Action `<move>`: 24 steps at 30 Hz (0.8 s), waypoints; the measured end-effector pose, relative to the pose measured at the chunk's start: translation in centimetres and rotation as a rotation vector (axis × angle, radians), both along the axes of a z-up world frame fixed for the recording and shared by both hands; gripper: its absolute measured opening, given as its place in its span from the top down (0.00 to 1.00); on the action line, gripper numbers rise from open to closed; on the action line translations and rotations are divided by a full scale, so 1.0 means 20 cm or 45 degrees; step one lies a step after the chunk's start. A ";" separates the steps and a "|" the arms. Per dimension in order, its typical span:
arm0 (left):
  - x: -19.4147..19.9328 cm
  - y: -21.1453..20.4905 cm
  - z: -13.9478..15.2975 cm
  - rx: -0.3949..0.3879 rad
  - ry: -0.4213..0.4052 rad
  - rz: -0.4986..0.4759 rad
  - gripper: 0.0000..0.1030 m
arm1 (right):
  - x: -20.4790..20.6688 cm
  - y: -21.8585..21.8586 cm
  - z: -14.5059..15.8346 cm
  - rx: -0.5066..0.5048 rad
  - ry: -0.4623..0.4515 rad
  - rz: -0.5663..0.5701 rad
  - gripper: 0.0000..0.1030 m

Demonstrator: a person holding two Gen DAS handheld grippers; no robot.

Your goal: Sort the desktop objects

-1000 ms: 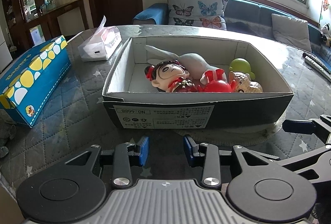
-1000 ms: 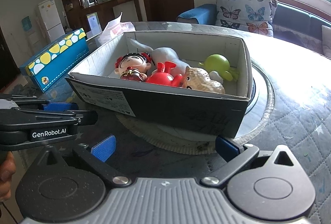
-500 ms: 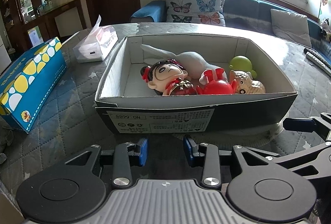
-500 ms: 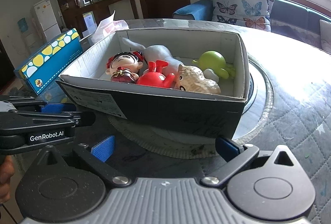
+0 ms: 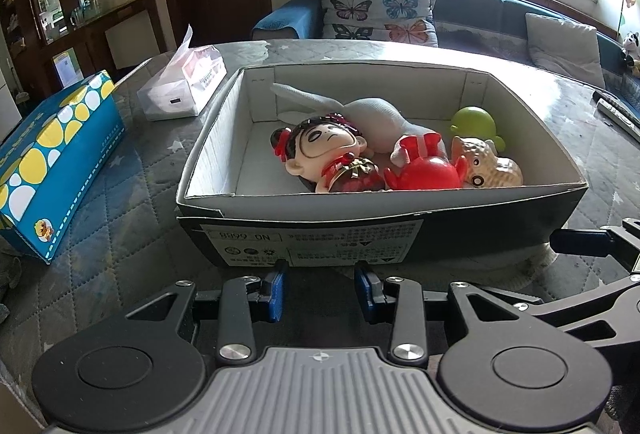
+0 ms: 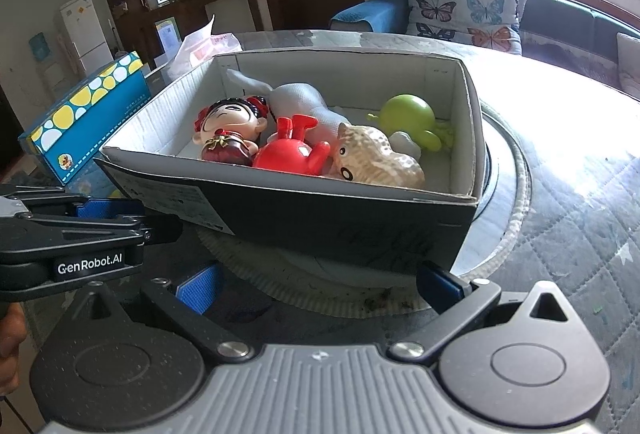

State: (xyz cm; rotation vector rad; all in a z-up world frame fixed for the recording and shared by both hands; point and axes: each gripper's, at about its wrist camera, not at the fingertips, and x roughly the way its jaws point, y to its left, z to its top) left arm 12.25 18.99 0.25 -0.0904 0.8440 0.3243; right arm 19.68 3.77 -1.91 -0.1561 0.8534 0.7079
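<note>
On the quilted tabletop [image 5: 120,201], a dark cardboard box [image 5: 320,234] sits partly on a round mat [image 6: 516,177], and the sorted toys lie inside it: a doll figurine [image 5: 320,149] with red hair buns, a grey plush animal [image 5: 372,117], a red figure [image 5: 424,169], a green toy [image 5: 474,121] and a beige sheep-like toy [image 5: 486,165]. They crowd the box's right half, touching one another, and its left floor is bare.

The likeliest trouble, judged from this layout, is the box itself. Both tools hover low just before its near wall, so a forward push could shove the light carton off the mat or tip it, spilling the toys. Reaching in from this low angle could also catch a finger on the rim. The toys are packed together, so a grab at one may drag its neighbour. Glare on the far side of the table hides whether anything remains there to sort.

The left gripper [image 5: 320,288] has its blue pads a modest gap apart, released and holding nothing, its tips just short of the box's label and apparently not touching it. The right gripper [image 6: 316,288] is spread much wider, also empty, its pads framing the box's near corner without contact. A blue tissue box [image 5: 52,161] and a white tissue pack [image 5: 184,89] lie well to the left
</note>
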 end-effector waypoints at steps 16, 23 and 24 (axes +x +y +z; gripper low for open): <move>0.03 0.02 -0.02 0.002 0.016 0.001 0.63 | 0.03 0.02 -0.02 -0.013 0.031 -0.008 0.00; 0.04 0.02 -0.01 -0.006 0.007 0.003 0.63 | 0.03 0.02 -0.02 -0.012 0.035 -0.011 0.00; 0.04 0.03 -0.01 -0.012 0.003 0.005 0.63 | 0.03 0.02 -0.02 -0.011 0.036 -0.012 0.00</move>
